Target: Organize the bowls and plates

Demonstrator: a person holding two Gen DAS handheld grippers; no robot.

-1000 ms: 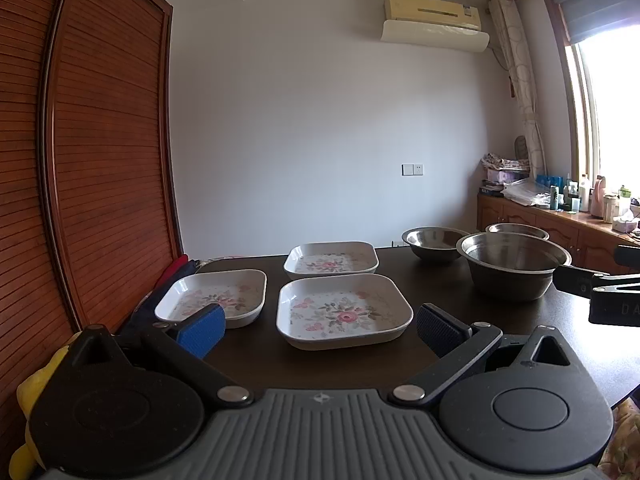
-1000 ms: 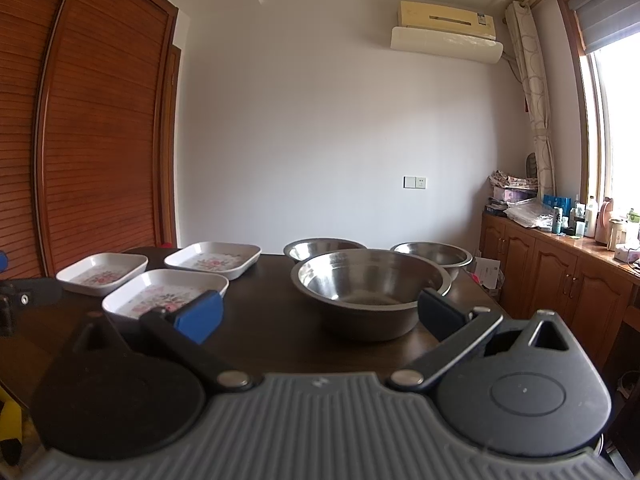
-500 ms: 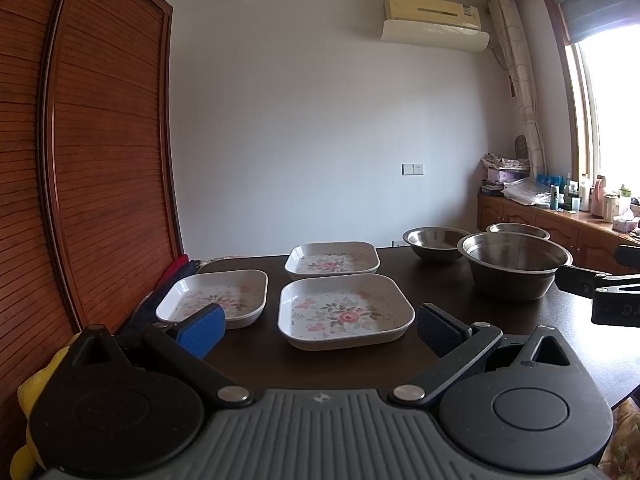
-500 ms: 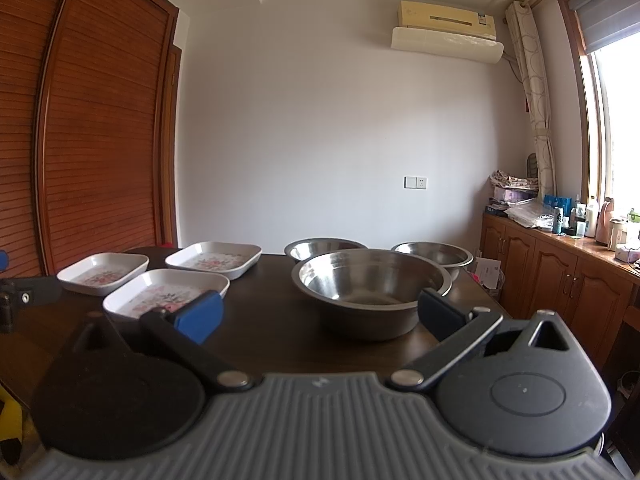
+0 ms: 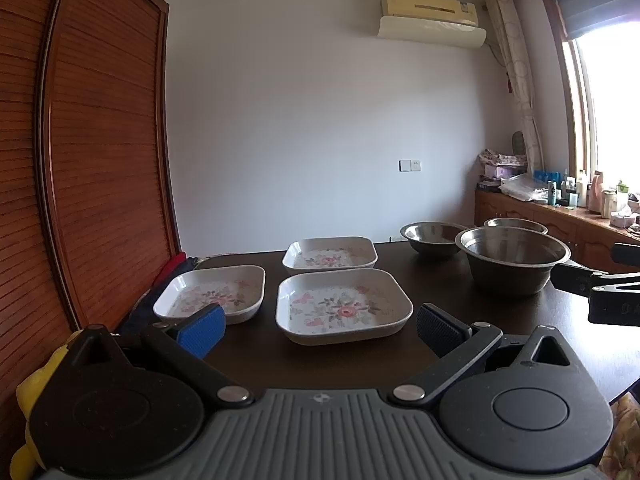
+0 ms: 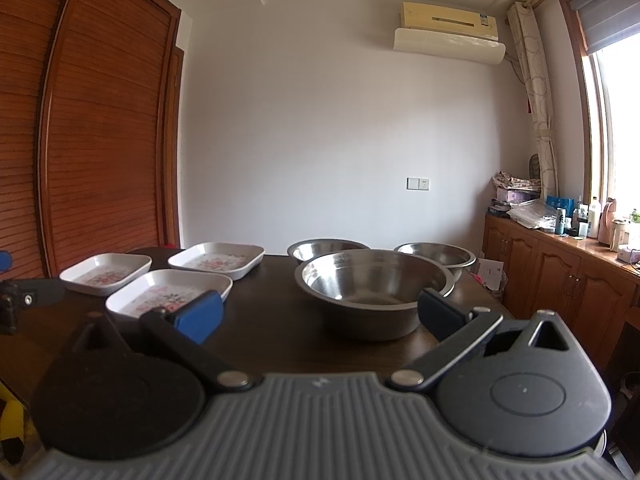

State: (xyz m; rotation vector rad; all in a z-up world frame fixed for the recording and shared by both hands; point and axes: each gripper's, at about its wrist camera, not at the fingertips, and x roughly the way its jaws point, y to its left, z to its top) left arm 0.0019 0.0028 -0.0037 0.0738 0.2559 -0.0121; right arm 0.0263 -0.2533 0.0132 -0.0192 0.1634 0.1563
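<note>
Nearest plate (image 5: pixel 344 306) flat on table (image 5: pixel 460 280), long axis left-right.

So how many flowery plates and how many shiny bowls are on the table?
Flowery plates: 3 (near, left, far)
Metal bowls: 3 (big, far left, far right)
Total: 6
</note>
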